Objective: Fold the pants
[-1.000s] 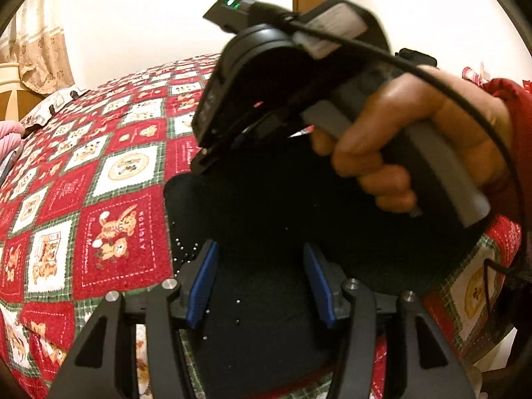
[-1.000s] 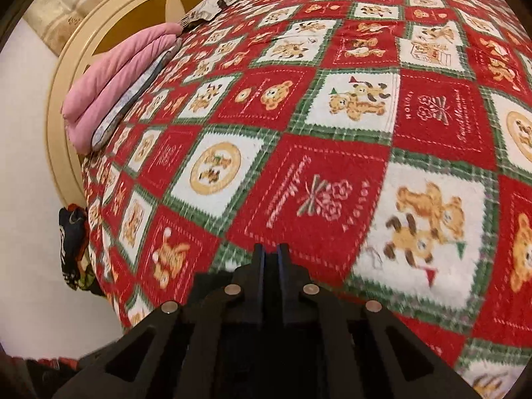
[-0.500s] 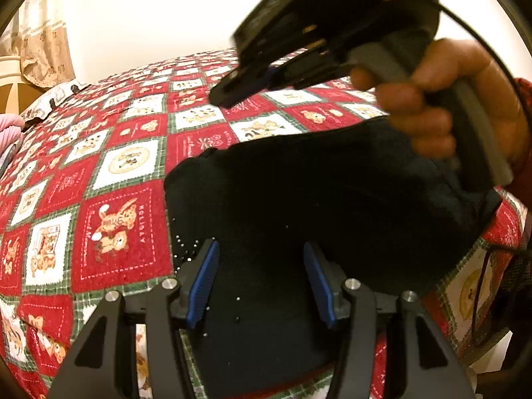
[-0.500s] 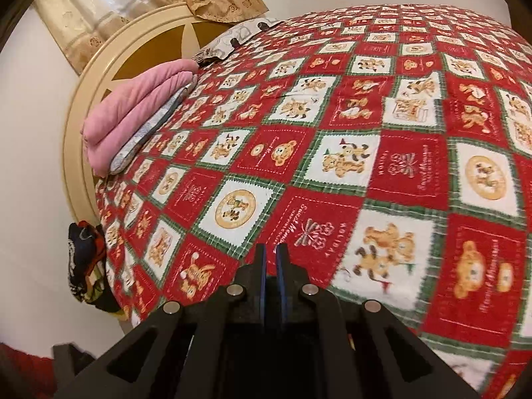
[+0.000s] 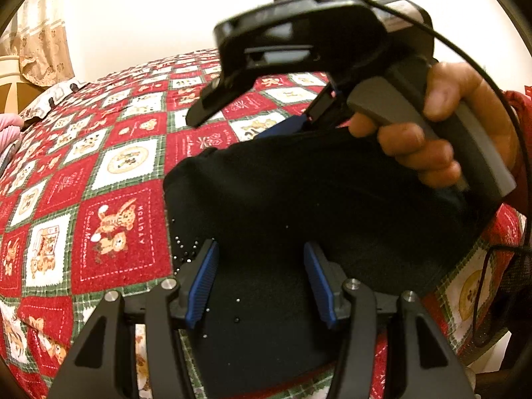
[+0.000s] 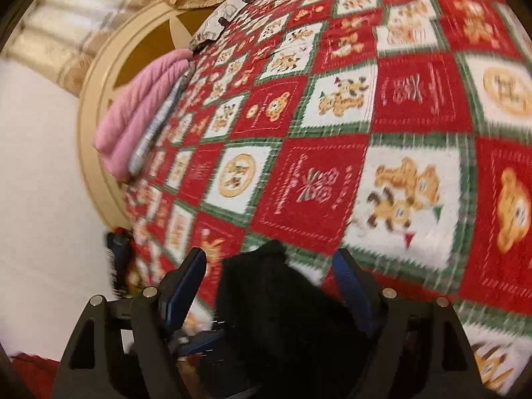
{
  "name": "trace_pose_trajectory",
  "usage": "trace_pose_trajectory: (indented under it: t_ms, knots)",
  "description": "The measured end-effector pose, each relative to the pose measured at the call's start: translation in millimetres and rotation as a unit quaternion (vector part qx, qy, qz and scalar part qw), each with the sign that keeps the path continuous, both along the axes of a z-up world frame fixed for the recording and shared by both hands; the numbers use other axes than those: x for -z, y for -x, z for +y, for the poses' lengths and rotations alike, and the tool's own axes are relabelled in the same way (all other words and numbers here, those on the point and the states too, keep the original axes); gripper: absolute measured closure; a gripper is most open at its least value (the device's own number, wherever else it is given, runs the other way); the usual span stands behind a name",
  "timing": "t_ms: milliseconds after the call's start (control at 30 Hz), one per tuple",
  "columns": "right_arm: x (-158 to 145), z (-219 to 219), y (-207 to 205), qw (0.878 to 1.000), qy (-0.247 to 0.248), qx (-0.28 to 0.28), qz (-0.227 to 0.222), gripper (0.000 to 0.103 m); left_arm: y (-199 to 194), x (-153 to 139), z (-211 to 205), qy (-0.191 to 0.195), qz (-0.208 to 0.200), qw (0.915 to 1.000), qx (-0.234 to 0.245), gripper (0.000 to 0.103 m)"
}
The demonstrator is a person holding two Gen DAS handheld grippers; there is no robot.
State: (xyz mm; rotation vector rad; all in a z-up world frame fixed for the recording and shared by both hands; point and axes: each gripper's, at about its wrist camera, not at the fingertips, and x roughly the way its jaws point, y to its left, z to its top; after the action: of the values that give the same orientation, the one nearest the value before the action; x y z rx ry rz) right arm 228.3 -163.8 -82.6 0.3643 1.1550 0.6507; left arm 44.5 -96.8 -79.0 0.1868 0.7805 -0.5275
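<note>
Right gripper (image 6: 269, 286) opening, black pants (image 6: 282, 316) between, apparently loose

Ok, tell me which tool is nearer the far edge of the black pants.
Right. The right tool is at the far edge of the black pants, jaws opening with that edge between them; the left tool hovers over their near end.

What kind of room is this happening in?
Most likely a bedroom. A red, white and green holiday quilt covers what looks like a bed with a rounded cream headboard, a pink pillow lies beside it, and curtains hang behind.
</note>
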Motion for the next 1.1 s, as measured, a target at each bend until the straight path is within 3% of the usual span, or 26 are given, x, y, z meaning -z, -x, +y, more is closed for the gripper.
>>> trace_pose_trajectory:
  t_ms: [67, 100, 167, 200, 333, 433, 600, 800, 867, 933, 967, 1033, 1100]
  knots:
    - [7.6, 14.1, -1.2, 0.999, 0.019, -0.041, 0.008, 0.039, -1.4, -0.4, -1.0, -0.001, 0.003, 1.0, -0.002, 0.046]
    - [11.0, 21.5, -1.5, 0.998, 0.038, -0.051, 0.008, 0.061, -2.9, -0.8, -2.5, -0.002, 0.006, 1.0, -0.004, 0.046]
    - [10.7, 34.8, 1.6, 0.994, 0.085, -0.067, -0.022, 0.079, -5.1, -1.4, -4.8, -0.007, 0.009, 0.9999, -0.007, 0.046]
    - [7.6, 39.8, 3.8, 0.993, 0.083, -0.077, -0.028, 0.09, -5.5, -1.6, -4.7, -0.008, 0.011, 0.9999, -0.009, 0.046]
    - [-4.6, 57.7, 15.1, 0.984, 0.146, -0.071, -0.079, 0.093, -6.9, -1.2, -7.4, -0.012, 0.01, 0.9998, -0.012, 0.046]
    - [-2.9, 61.1, 4.4, 0.986, 0.141, -0.048, -0.075, 0.096, -4.7, -0.4, -11.1, -0.017, 0.004, 0.9997, -0.016, 0.046]
    - [13.6, 78.9, -13.2, 0.984, 0.157, -0.053, -0.071, 0.097, -1.4, 0.7, -12.3, -0.017, -0.003, 0.9996, -0.021, 0.046]
    - [13.3, 72.4, -11.6, 0.986, 0.139, -0.055, -0.076, 0.095, 9.5, 1.5, -11.3, -0.019, -0.01, 0.9995, -0.024, 0.046]
    - [9.1, 65.0, -10.6, 0.99, 0.108, -0.043, -0.074, 0.095, 12.4, 2.3, -8.5, -0.014, -0.01, 0.9996, -0.02, 0.046]
    - [-0.8, 47.2, -12.2, 0.997, 0.038, -0.007, -0.073, 0.095, 18.0, 3.8, -7.2, -0.017, -0.014, 0.9996, -0.016, 0.046]
    - [-12.6, 29.8, -10.1, 0.996, -0.022, 0.026, -0.086, 0.095, 18.6, 3.7, -7.6, -0.018, -0.014, 0.9996, -0.017, 0.046]
    - [-31.2, 2.3, -1.6, 0.988, -0.088, 0.071, -0.108, 0.094, 19.1, 3.5, -8.2, -0.019, -0.012, 0.9996, -0.018, 0.046]
    - [-43.9, -13.5, 10.7, 0.986, -0.076, 0.087, -0.119, 0.094, 18.6, 2.6, -8.5, -0.018, -0.01, 0.9996, -0.016, 0.046]
